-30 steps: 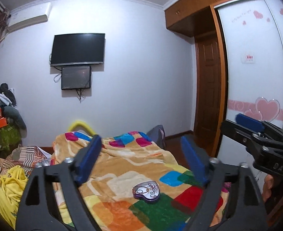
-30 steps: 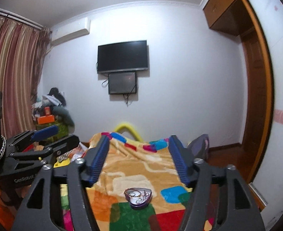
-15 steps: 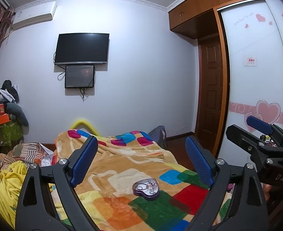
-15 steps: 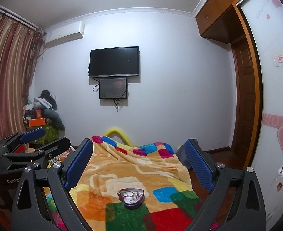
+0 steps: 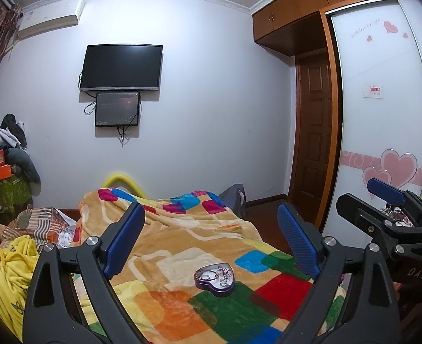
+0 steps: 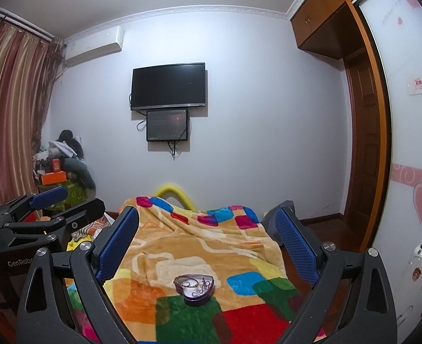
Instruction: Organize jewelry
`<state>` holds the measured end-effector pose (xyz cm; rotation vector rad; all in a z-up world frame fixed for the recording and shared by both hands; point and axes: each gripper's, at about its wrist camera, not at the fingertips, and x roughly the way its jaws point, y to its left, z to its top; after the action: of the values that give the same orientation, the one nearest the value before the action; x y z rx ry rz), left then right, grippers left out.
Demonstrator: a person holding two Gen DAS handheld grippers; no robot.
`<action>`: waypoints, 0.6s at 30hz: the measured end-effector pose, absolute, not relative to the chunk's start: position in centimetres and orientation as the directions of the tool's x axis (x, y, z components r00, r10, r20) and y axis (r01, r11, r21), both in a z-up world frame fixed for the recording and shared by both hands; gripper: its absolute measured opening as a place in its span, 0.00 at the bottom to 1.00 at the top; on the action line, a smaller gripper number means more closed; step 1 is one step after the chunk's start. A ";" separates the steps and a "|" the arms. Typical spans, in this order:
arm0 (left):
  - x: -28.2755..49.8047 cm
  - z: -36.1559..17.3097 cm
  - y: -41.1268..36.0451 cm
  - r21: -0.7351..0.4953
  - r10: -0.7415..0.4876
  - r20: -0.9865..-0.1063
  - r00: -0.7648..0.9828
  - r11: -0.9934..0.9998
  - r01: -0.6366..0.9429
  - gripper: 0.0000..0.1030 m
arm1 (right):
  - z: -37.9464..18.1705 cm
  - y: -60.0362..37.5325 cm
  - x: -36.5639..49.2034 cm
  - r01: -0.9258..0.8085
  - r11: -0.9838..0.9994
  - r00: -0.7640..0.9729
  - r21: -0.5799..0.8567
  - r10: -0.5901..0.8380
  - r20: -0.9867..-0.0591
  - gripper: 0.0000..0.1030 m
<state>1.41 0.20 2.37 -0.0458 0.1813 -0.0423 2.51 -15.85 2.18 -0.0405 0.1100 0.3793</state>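
A purple heart-shaped jewelry box (image 5: 215, 278) lies open on the colourful blanket (image 5: 182, 235), holding a gold chain and several small pieces. It also shows in the right wrist view (image 6: 194, 285). My left gripper (image 5: 211, 240) is open and empty, held above and in front of the box. My right gripper (image 6: 208, 243) is open and empty, also above and short of the box. Each gripper shows at the edge of the other's view, the right one (image 5: 388, 209) and the left one (image 6: 53, 209).
The bed has a yellow cloth (image 5: 7, 275) and striped bedding (image 5: 30, 226) at its left. A cluttered pile (image 6: 62, 166) stands by the curtain. A wardrobe with heart decals (image 5: 388, 143) and a wooden door (image 5: 314, 149) are on the right. A TV (image 5: 122, 67) hangs on the far wall.
Both grippers have opened wider and tilted up a little; the box now sits lower between the fingers. The box has not moved on the blanket.
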 end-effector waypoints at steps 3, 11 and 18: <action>1.5 2.5 0.2 -0.051 -0.049 -0.182 0.982 0.998 0.040 0.92 | 2.2 -15.9 2.5 -0.371 0.929 0.923 -0.017 0.366 -0.119 0.92; 1.5 2.4 0.4 -0.055 -0.045 -0.188 0.981 0.998 0.036 0.96 | 2.4 -16.0 2.6 -0.368 0.930 0.923 -0.016 0.363 -0.127 0.92; 1.7 2.3 0.4 -0.056 -0.043 -0.196 0.980 0.998 0.033 0.97 | 2.4 -16.0 2.6 -0.368 0.930 0.923 -0.013 0.363 -0.131 0.92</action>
<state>1.66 0.37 2.27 -0.0529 0.1982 -0.0383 2.64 -15.98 2.44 -0.0374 0.1279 0.3750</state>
